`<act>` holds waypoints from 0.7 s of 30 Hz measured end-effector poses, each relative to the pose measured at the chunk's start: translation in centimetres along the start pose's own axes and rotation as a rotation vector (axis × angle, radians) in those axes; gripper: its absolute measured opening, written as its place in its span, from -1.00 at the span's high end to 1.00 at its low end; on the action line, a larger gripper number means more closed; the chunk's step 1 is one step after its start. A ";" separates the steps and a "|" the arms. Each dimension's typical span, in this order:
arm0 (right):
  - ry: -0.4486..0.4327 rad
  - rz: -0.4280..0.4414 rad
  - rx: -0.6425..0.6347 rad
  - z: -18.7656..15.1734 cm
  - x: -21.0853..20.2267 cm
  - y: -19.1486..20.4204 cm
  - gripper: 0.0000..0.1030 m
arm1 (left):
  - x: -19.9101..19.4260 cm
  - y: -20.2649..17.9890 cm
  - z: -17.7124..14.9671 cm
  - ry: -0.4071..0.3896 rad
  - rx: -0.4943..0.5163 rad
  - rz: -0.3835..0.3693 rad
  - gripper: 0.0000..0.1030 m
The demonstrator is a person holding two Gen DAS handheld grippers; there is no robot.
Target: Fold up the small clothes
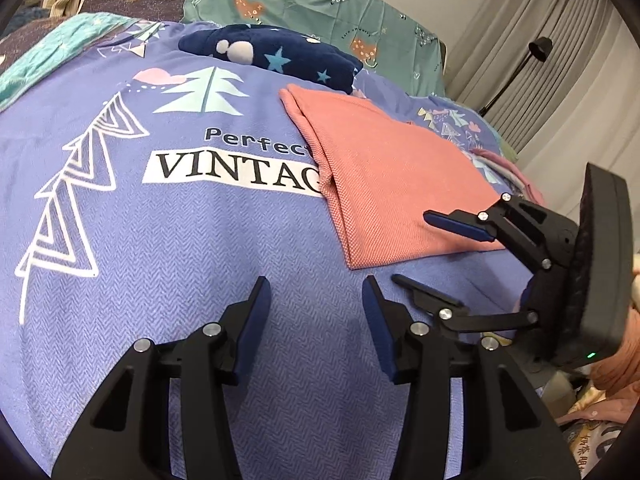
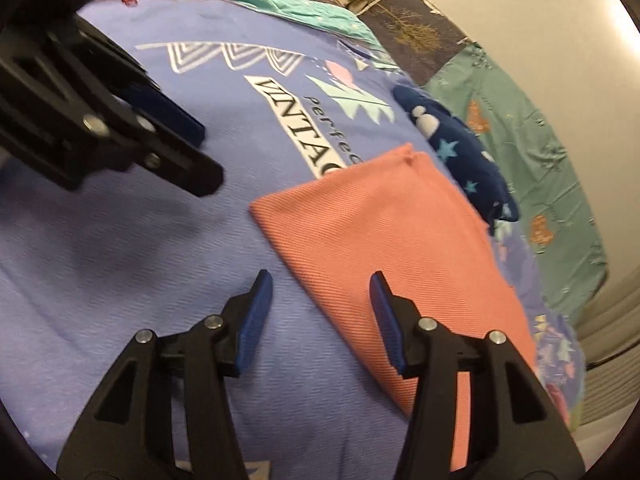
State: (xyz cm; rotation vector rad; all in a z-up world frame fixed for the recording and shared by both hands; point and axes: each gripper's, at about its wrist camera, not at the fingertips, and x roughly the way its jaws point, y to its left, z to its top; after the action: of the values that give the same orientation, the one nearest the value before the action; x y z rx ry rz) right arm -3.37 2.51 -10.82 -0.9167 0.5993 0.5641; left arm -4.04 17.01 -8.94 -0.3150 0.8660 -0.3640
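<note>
A folded pink cloth (image 1: 392,184) lies flat on the purple printed bedspread (image 1: 160,240); it also shows in the right wrist view (image 2: 384,248). My left gripper (image 1: 316,292) is open and empty, just short of the cloth's near edge. My right gripper (image 2: 320,284) is open and empty, one finger over the cloth's near edge. It shows in the left wrist view (image 1: 408,244) at the cloth's right corner. My left gripper shows in the right wrist view (image 2: 200,156) at the left, over the bedspread.
A folded navy star-print garment (image 1: 276,56) lies beyond the pink cloth; it also shows in the right wrist view (image 2: 460,152). A green patterned sheet (image 1: 320,4) lies behind. A black lamp (image 1: 532,60) and curtains stand at the right. More clothes (image 1: 616,368) lie at the right edge.
</note>
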 end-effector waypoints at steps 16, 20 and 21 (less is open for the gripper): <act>-0.041 -0.058 0.076 1.0 1.0 -0.1 0.02 | -0.9 1.8 2.6 -0.040 -0.120 -0.137 -0.08; -0.040 -0.061 0.081 1.1 1.2 0.0 0.00 | 1.2 1.1 7.1 -0.009 -0.069 -0.175 -0.08; -0.040 -0.066 0.079 1.2 1.2 0.1 0.00 | 2.3 0.9 8.2 0.014 -0.057 -0.192 -0.08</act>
State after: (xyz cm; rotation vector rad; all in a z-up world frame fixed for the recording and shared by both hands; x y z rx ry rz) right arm -2.31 3.80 -11.14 -0.8455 0.5497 0.4952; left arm 3.91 17.80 -5.86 -0.4503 0.8634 -0.5204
